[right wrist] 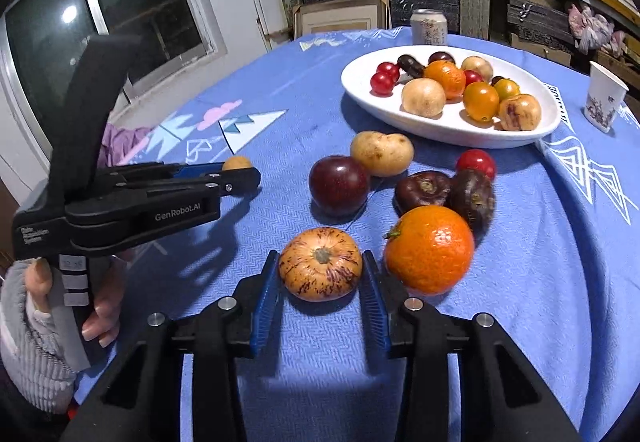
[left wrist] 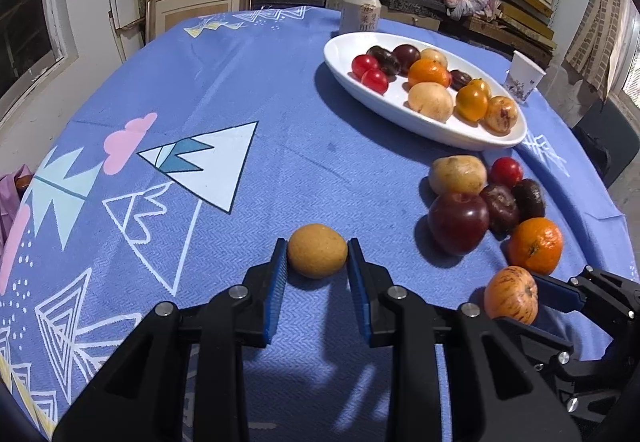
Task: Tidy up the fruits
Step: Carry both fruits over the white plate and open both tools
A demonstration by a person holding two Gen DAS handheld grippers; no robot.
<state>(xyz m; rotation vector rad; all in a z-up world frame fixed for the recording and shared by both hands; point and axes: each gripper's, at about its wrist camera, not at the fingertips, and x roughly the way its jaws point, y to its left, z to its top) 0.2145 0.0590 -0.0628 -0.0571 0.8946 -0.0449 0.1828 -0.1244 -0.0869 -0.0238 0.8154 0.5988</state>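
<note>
My left gripper (left wrist: 318, 254) is shut on a small round tan fruit (left wrist: 317, 250) that rests on the blue tablecloth. My right gripper (right wrist: 320, 274) has its blue pads against both sides of an orange fruit with purple streaks (right wrist: 320, 264), which also sits on the cloth. Just right of it lies an orange (right wrist: 429, 248). Behind are a dark red plum (right wrist: 339, 186), a tan potato-like fruit (right wrist: 382, 153), two dark purple fruits (right wrist: 426, 188) and a red tomato (right wrist: 476, 161). Further back stands a white oval plate (right wrist: 360, 90) holding several mixed fruits.
A drink can (right wrist: 429, 27) stands behind the plate and a paper cup (right wrist: 604, 102) to its right near the table edge. A person's hand (right wrist: 104, 298) holds the left gripper's handle. A purple cloth (right wrist: 120, 142) lies at the left edge. Shelves of boxes line the back.
</note>
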